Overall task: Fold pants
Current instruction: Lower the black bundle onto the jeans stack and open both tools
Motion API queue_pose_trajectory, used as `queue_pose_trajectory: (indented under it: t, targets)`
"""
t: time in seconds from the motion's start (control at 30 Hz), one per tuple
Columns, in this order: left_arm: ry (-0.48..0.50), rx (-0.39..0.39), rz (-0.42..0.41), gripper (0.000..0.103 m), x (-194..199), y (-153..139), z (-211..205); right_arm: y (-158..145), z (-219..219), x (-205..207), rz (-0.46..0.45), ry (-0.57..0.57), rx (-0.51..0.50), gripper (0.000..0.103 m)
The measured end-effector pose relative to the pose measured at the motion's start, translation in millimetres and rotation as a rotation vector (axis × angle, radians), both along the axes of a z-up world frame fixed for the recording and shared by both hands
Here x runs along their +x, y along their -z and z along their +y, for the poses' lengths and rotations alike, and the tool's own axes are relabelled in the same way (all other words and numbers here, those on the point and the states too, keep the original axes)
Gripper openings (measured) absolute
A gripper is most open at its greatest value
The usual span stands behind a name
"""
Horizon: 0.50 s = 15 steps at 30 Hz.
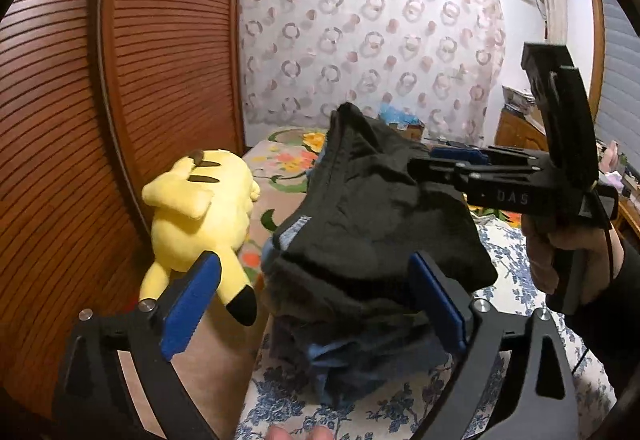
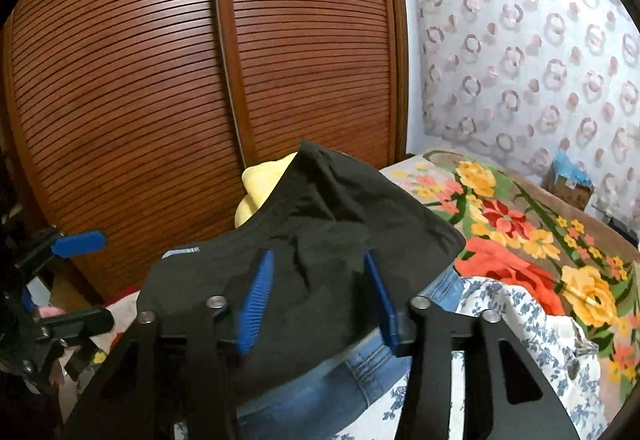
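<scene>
Dark black pants (image 1: 372,215) are bunched and held up over the bed; they also show in the right wrist view (image 2: 320,248). My right gripper (image 2: 316,300) has its blue pads (image 2: 256,304) closed in on a fold of the pants; from the left wrist view it (image 1: 424,159) comes in from the right and pinches the cloth. My left gripper (image 1: 316,300) is open, its blue pads (image 1: 188,312) wide apart on either side of the hanging pants, not touching them. It shows at the left edge of the right wrist view (image 2: 64,280).
Blue jeans (image 1: 352,356) lie under the pants on a blue-flowered sheet (image 1: 512,264). A yellow plush toy (image 1: 204,215) lies at the bed's left edge by the wooden slatted wardrobe (image 1: 120,79). A bright floral blanket (image 2: 520,232) covers the far bed.
</scene>
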<state>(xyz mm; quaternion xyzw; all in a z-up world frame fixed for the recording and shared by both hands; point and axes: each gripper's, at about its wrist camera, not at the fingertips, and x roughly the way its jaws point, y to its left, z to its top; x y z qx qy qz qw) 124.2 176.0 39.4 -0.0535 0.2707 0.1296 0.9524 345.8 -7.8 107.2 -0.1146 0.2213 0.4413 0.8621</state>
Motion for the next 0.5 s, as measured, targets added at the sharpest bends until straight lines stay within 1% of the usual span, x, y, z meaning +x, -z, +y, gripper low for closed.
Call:
queue_pose_trajectory:
  t: [0.03, 0.07, 0.13, 0.2, 0.27, 0.33, 0.5]
  targets:
    - [-0.008, -0.002, -0.005, 0.103, -2.2, -0.6, 0.6, 0.3, 0.1, -2.1, -0.001, 0.008, -0.003, 0.064]
    - [-0.008, -0.006, -0.01, 0.103, -4.3, -1.1, 1.4, -0.1, 0.4, -4.1, -0.001, 0.011, -0.004, 0.068]
    - [-0.01, -0.014, -0.013, 0.103, -6.9, -1.9, 3.0, 0.7, -1.6, -7.5, -0.007, 0.033, 0.002, 0.085]
    - [-0.014, -0.014, -0.017, 0.103, -9.8, -2.6, 3.3, 1.6, -0.1, -10.9, -0.006, 0.039, -0.003, 0.093]
    - [-0.018, -0.014, -0.02, 0.103, -12.8, -3.4, 2.3, 2.7, 2.7, -13.1, -0.005, 0.045, -0.016, 0.096]
    - [-0.02, -0.013, -0.021, 0.103, -16.6, -4.5, 1.3, 2.8, 3.9, -15.9, -0.017, 0.059, -0.026, 0.102]
    - [-0.01, -0.014, -0.022, 0.103, -23.7, -5.0, -1.7, 1.2, 1.9, -20.9, -0.016, 0.056, -0.021, 0.102]
